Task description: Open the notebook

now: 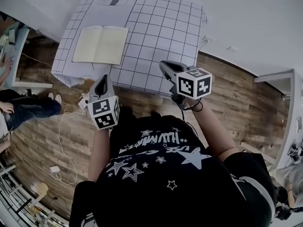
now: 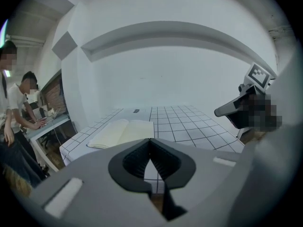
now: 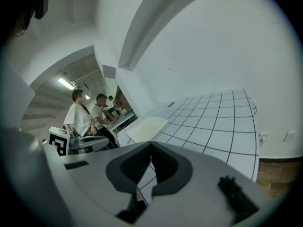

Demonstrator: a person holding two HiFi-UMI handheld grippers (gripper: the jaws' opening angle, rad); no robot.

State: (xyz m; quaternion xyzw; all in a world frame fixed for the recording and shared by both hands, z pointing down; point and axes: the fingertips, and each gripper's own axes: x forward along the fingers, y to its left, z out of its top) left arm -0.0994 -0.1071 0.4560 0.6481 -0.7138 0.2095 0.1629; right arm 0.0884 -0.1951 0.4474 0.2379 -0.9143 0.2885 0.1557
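While the notebook [image 1: 100, 45] lies open on the table [image 1: 165, 27], the left gripper [image 2: 150, 141] is clenched, empty; the right gripper [image 3: 150, 145] likewise.

Reads as a lab or office workroom, not a home. Bare white walls [image 1: 251, 18], wood-look plank floor [image 1: 236, 103], and one table [image 1: 161, 32] covered by a white cloth printed with a black grid. A loose white cable [image 1: 59, 131] and a small adapter [image 1: 54, 169] lie on the floor. A side bench [image 2: 49, 125] runs along the wall, with two people [image 3: 80, 117] standing at it, bent over something on top. Strip light [image 3: 65, 83] on the ceiling over that side. The left gripper [image 1: 105, 78] and right gripper [image 1: 163, 64] are hand-held rigs, each carrying a cube with square markers, so this is test-bench kit.
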